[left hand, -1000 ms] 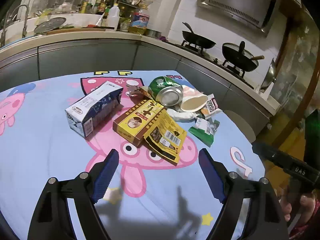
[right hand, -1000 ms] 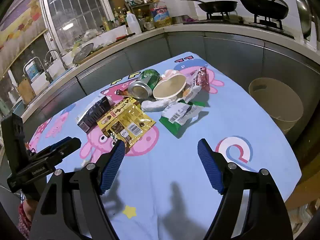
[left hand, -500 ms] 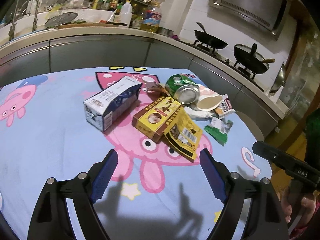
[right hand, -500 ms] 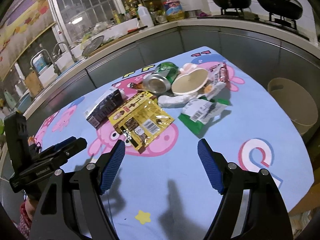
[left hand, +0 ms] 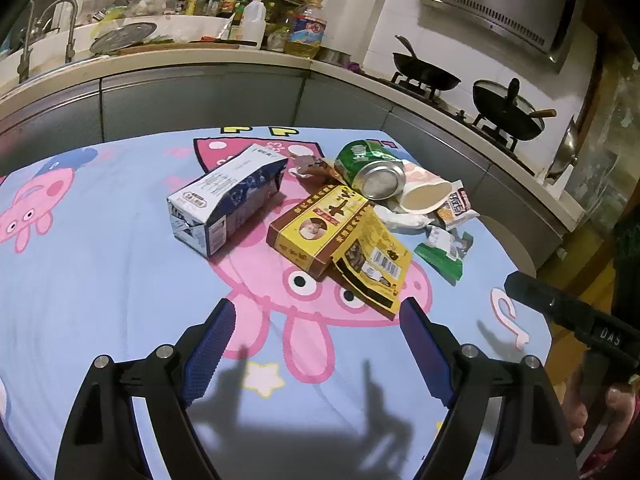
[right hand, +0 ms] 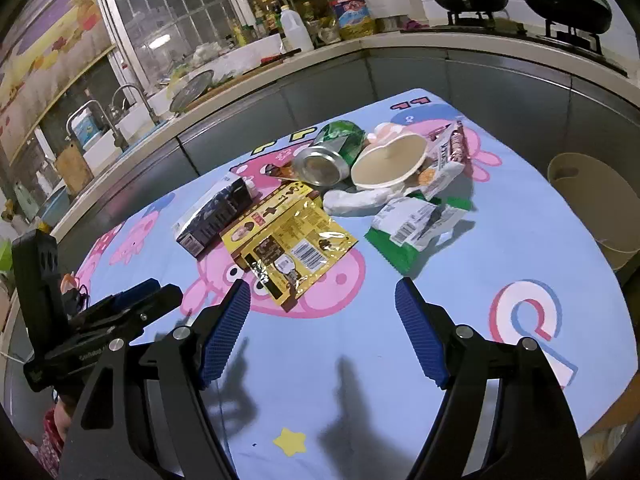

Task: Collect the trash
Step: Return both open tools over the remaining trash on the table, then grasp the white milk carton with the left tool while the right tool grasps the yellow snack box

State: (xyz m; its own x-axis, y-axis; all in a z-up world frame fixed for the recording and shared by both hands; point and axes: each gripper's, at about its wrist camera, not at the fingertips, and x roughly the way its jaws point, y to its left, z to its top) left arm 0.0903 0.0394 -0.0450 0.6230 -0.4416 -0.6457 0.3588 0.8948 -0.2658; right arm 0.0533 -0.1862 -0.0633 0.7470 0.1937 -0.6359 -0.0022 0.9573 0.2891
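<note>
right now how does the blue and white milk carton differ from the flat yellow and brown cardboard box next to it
The blue and white milk carton is a tall block lying on its side; the flat yellow and brown cardboard box is thin and low. The carton lies clear of other trash, while a yellow foil packet overlaps the box's corner. Both rest untouched on the cartoon tablecloth.

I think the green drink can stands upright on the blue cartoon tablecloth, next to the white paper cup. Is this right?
Not quite. The green drink can lies on its side, its silver end facing the camera, as the right wrist view shows. It is on the blue cartoon tablecloth, next to the white paper cup.
</note>
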